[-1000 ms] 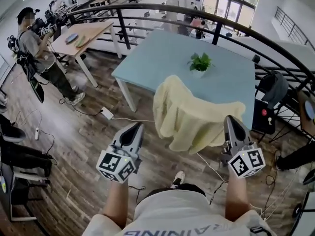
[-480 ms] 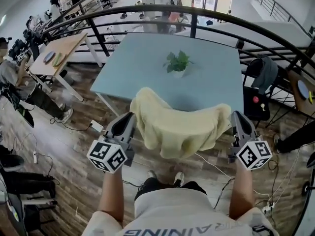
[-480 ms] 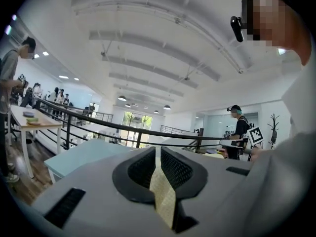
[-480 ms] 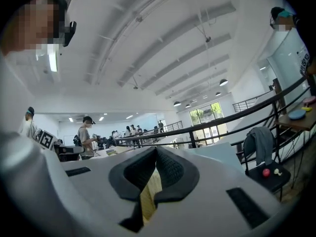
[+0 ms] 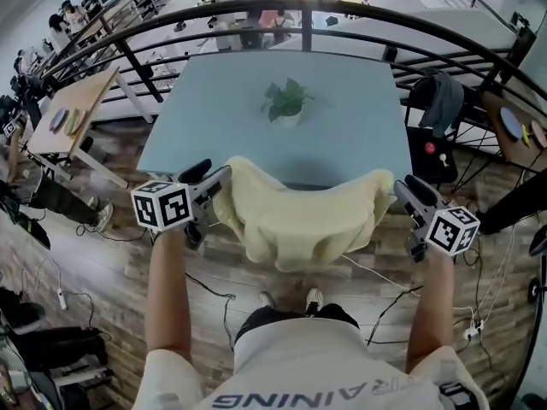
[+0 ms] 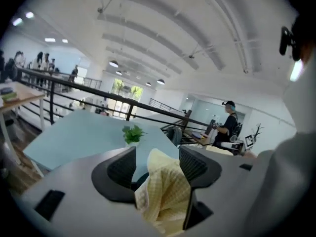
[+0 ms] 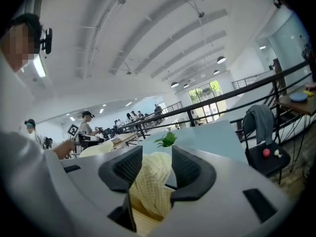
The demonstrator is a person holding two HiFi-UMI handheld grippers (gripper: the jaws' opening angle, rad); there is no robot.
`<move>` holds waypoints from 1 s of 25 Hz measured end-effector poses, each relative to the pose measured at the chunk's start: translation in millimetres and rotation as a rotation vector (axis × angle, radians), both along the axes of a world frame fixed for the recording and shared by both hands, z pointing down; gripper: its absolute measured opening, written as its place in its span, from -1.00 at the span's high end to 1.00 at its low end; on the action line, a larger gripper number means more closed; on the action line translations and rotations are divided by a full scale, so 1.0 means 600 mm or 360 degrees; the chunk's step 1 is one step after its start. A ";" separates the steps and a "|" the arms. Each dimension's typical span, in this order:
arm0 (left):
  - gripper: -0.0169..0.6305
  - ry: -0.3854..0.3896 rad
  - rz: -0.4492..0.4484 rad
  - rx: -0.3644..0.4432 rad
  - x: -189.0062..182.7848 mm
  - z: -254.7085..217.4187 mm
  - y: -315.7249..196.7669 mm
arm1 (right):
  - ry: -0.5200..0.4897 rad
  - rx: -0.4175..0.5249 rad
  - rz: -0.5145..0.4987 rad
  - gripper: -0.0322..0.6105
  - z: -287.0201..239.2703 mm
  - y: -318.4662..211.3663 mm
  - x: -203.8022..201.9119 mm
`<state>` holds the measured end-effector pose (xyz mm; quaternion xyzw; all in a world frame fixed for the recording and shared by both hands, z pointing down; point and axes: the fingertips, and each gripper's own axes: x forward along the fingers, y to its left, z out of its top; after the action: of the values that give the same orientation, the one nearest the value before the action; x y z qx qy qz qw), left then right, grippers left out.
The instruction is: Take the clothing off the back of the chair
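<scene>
The pale yellow garment [image 5: 295, 220] hangs spread between my two grippers, its upper part resting on the near edge of the light blue table [image 5: 342, 101] and its lower part sagging below it. My left gripper [image 5: 209, 178] is at the garment's left corner and its jaws are opening. The cloth [image 6: 165, 191] lies loose between them. At the right corner, my right gripper [image 5: 406, 186] is also opening its jaws, with bunched cloth [image 7: 148, 181] still in the gap. No chair back shows under the garment.
A small potted plant [image 5: 286, 102] stands mid-table. A black railing [image 5: 256, 11] curves behind the table. A chair with a grey jacket [image 5: 440, 101] stands at the right. Cables trail over the wood floor [image 5: 102, 280]. Several people work at desks at the far left.
Both grippers carried the garment forward to the table's near edge. The jaws, shut on its corners before, now stand apart around the cloth.
</scene>
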<state>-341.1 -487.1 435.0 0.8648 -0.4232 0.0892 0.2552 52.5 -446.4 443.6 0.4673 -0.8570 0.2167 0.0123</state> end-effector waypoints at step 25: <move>0.82 -0.0110 0.0436 -0.0045 0.033 0.010 -0.007 | -0.0339 -0.0118 -0.0481 0.79 0.041 -0.017 -0.030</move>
<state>-321.6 -491.2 441.1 0.9072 -0.3084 0.1587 0.2381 34.8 -456.8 468.0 0.3070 -0.9053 0.2922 -0.0289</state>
